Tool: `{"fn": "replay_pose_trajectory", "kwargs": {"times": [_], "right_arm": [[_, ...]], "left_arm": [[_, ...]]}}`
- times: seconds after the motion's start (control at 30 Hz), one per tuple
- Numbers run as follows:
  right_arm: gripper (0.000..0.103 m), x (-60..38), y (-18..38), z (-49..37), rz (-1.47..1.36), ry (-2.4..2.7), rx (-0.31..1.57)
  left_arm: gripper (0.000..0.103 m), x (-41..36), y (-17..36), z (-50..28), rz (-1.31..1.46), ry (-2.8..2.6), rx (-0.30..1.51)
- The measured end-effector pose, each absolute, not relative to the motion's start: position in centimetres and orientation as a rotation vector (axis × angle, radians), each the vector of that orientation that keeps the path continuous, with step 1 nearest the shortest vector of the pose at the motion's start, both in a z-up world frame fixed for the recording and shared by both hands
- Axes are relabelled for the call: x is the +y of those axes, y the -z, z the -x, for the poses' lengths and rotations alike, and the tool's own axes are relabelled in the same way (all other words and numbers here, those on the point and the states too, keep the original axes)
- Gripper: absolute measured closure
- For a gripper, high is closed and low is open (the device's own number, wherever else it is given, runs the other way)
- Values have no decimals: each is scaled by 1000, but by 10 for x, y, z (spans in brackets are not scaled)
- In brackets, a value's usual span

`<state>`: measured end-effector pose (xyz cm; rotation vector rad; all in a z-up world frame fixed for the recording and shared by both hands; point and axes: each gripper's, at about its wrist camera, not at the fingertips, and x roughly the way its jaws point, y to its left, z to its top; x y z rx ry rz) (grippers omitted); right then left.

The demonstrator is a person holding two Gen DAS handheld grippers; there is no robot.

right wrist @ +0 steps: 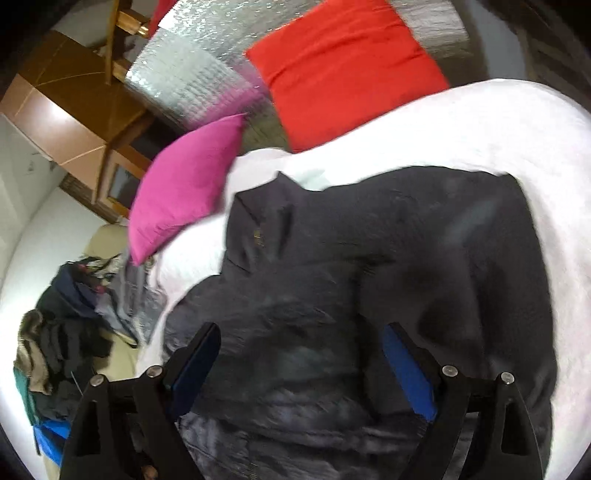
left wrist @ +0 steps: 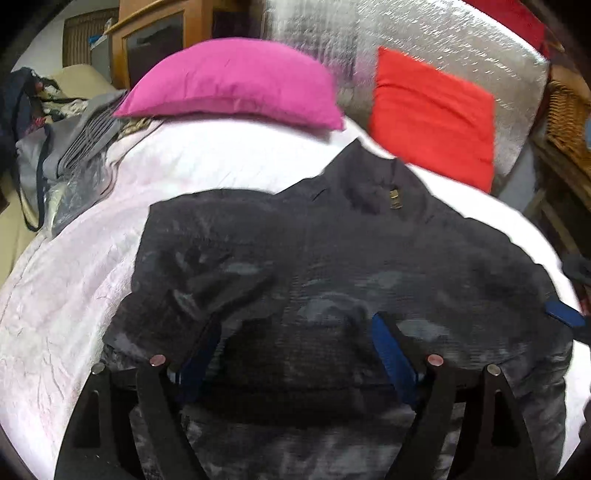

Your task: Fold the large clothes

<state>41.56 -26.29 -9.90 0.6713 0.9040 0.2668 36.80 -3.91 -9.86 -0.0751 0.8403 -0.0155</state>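
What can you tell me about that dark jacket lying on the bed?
The dark jacket is a charcoal, slightly shiny, quilted-looking garment, spread across the white bed cover with its stand-up collar pointing toward the pink pillow and red cushion. A small brass-coloured zip pull shows at the collar. One side looks folded inward, leaving creases and bunched fabric. It lies apart from both pillows. Whether anything is gripping it cannot be told.

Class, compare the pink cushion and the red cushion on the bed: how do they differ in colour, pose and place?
The pink cushion is magenta; the red cushion is bright red. The pink one lies on the white bedding; the red one leans against the silver padding. Both sit beyond the dark jacket.
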Motion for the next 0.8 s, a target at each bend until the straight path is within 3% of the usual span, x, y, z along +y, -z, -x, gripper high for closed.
{"fn": "replay_pose_trajectory", "kwargs": {"times": [0.23, 0.47, 0.63, 0.8], "right_arm": [[12, -264, 146, -450, -811, -316, 1007], [12, -259, 118, -444, -752, -312, 940], [12, -286, 133, -450, -779, -202, 974], [12, -296, 103, -395, -823, -278, 850]], "left_arm": [[18, -64, 127, -372, -28, 21, 891], [18, -59, 116, -368, 19, 30, 887], [18, -69, 122, -365, -63, 44, 903], [18, -42, 106, -355, 97, 63, 874]]}}
